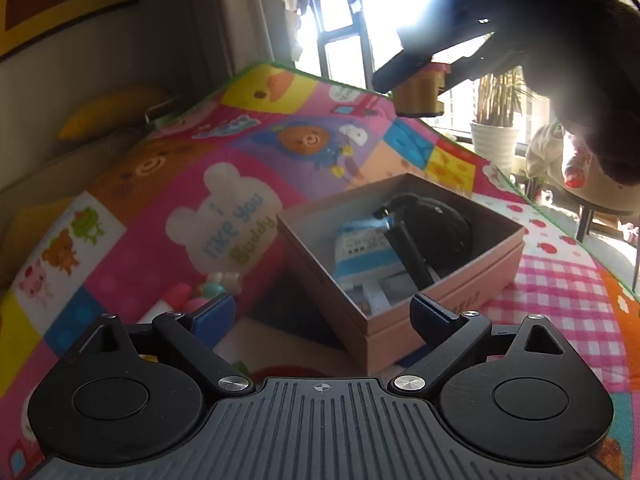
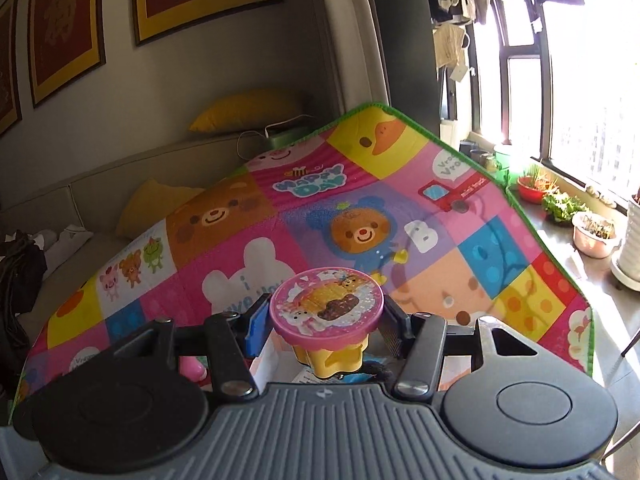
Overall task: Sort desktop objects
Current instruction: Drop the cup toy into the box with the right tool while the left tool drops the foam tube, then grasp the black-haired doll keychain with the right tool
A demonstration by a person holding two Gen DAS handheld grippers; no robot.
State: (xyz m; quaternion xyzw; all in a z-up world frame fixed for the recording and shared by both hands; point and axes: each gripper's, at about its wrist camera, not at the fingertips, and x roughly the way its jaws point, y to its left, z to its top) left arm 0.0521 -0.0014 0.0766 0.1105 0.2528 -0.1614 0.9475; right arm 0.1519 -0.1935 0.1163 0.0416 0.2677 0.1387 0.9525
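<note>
The little toy pot [image 2: 326, 316] with the pink picture lid was up in the air, well above the tabletop [image 2: 460, 280]. The right tool [image 2: 322, 322] was clamped on it, one pad on each side just under the lid. In the left view the same pot [image 1: 420, 92] hung high over the far side of the colourful mat [image 1: 160, 184], dark against the bright window.

The pink box [image 1: 420, 312] sat open on the mat below. Inside it there was already a black thing [image 1: 436, 228] and a blue and white packet [image 1: 360, 252]. Some small pink and green bits [image 1: 200, 292] lay on the mat just beside the box.

The left tool [image 1: 322, 316] was wide apart and held nothing. It sat near the box's close corner.

I think the job here was to put the pot into the box. To do it well, the squeeze had to stay firm, because the pot was round and could slip. It was best kept upright so the lid stayed on top. The pot should come down over the bare part of the box, not on the black thing. The tool should let go only when the pot was low. The left tool should keep out of the way, or hold the box so it did not slide
</note>
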